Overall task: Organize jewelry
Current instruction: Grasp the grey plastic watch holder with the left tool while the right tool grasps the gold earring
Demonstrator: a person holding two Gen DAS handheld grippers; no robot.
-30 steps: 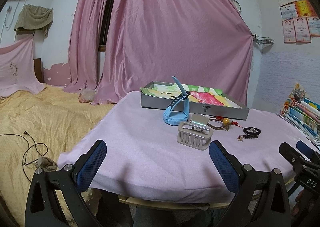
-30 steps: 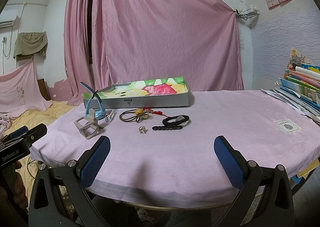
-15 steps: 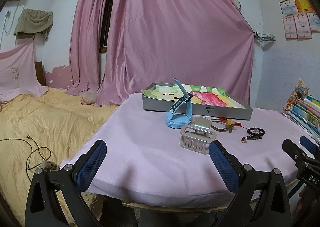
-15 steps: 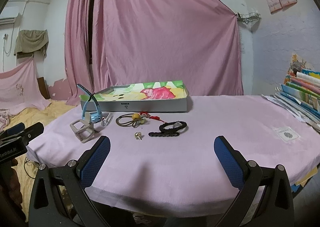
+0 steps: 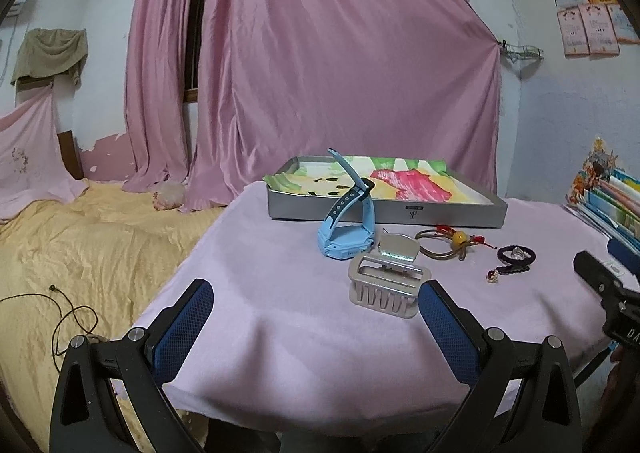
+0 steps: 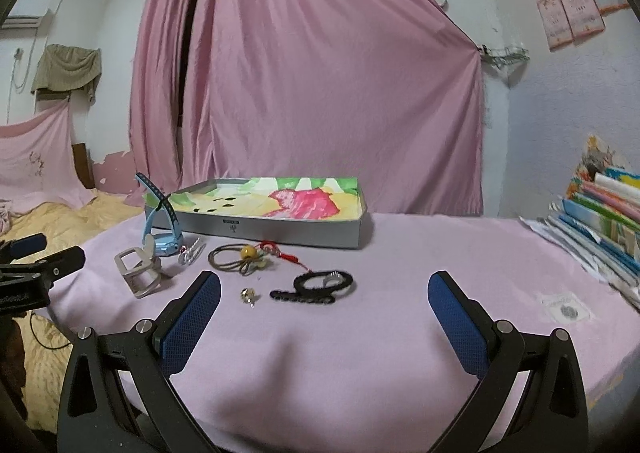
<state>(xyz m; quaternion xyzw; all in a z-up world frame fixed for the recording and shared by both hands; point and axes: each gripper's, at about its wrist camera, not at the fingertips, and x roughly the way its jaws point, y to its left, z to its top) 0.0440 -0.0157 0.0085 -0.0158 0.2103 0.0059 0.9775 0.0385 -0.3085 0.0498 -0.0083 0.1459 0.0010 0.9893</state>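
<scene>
On the pink-clothed table (image 5: 280, 317) lie a grey hair claw clip (image 5: 386, 285), a blue watch (image 5: 348, 227), a brown hair tie with a yellow bead (image 6: 244, 257), a black hair tie (image 6: 320, 285) and a small gold trinket (image 6: 249, 296). Behind them stands a grey tray (image 6: 280, 229) with a colourful lining. My left gripper (image 5: 316, 311) is open above the near table edge, its right pad close beside the claw clip. My right gripper (image 6: 324, 311) is open just in front of the black hair tie, with nothing between its fingers.
A stack of books and papers (image 6: 600, 221) lies at the table's right side, with a small clear packet (image 6: 566, 307) near it. A bed with a yellow cover (image 5: 80, 237) sits to the left, below the table. Pink curtains (image 5: 320, 73) hang behind.
Both grippers have moved forward and lower toward the table. The jewelry looks larger and closer in both views. Nothing was taken hold of.
</scene>
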